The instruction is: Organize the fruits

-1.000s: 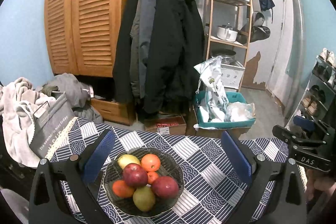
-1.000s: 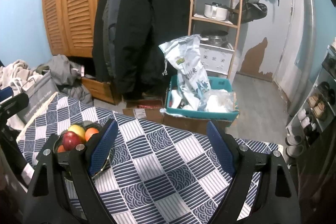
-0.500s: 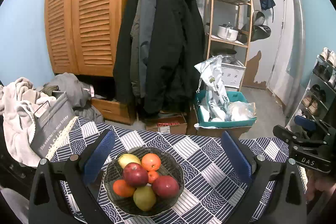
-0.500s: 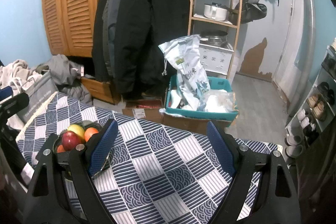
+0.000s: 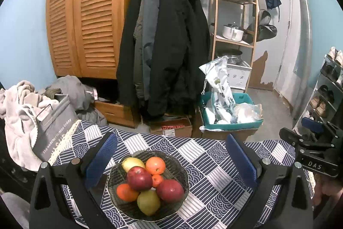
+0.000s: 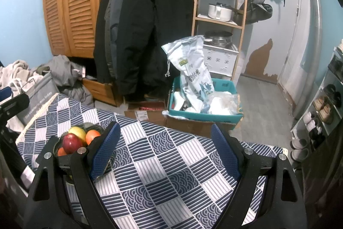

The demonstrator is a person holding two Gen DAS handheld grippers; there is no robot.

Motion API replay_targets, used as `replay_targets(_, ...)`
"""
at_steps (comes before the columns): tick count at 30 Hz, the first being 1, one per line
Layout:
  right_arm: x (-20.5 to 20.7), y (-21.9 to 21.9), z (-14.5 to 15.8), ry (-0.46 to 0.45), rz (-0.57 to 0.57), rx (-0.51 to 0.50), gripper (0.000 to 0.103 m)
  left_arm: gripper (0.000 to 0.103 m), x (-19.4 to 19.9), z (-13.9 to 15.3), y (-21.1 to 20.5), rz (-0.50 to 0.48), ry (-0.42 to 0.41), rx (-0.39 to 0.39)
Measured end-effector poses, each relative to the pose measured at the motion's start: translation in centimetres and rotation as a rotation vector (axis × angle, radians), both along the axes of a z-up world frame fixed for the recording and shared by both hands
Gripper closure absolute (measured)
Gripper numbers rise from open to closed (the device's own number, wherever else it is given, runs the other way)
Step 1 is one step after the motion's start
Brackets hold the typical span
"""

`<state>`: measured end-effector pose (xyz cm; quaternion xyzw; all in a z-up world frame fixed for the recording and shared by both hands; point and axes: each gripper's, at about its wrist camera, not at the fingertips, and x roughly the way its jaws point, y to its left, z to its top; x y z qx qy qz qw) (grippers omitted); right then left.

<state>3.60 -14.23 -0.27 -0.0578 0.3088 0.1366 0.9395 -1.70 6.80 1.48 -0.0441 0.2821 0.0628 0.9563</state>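
Note:
A dark glass bowl [image 5: 182, 173] sits on the blue-and-white patterned tablecloth [image 5: 203, 153]. It holds two red apples [image 5: 139, 178], oranges [image 5: 155, 165] and yellow-green pears [image 5: 148, 202]. My left gripper [image 5: 170, 156] is open and empty, its blue pads on either side of the bowl's far part, above it. My right gripper [image 6: 165, 147] is open and empty over the cloth [image 6: 163, 164], to the right of the bowl [image 6: 94, 128], whose fruit [image 6: 71, 142] shows behind its left finger. The right gripper's body also shows at the right edge of the left wrist view [image 5: 317, 153].
A grey fabric basket [image 5: 53, 128] with towels stands at the table's left edge. Beyond the table are hanging coats [image 5: 167, 46], a teal crate with bags [image 5: 227, 113], cardboard boxes, a wooden shelf [image 5: 233, 14] and a shoe rack [image 5: 330, 89].
The left wrist view has shifted very slightly; the bowl, the fruit and both grippers stand as before.

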Motion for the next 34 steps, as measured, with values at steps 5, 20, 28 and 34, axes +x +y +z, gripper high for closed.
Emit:
replay_targets(5, 0.0, -0.1, 0.0, 0.0, 0.0, -0.001, 0.018, 0.001, -0.2, 0.0, 0.2, 0.01, -0.001, 0.013)
replay_targets(20, -0.1, -0.2, -0.1, 0.0, 0.001, -0.003, 0.018, 0.001, 0.1, -0.2, 0.1, 0.029, 0.015, 0.023)
replay_targets(28, -0.1, -0.2, 0.0, -0.002, 0.001, -0.003, 0.018, 0.001, 0.1, -0.4, -0.4, 0.024, 0.008, 0.026)
replay_targets(34, -0.2, -0.2, 0.0, 0.0, 0.002, -0.003, 0.018, 0.001, 0.0, -0.4, -0.7, 0.017, 0.004, 0.027)
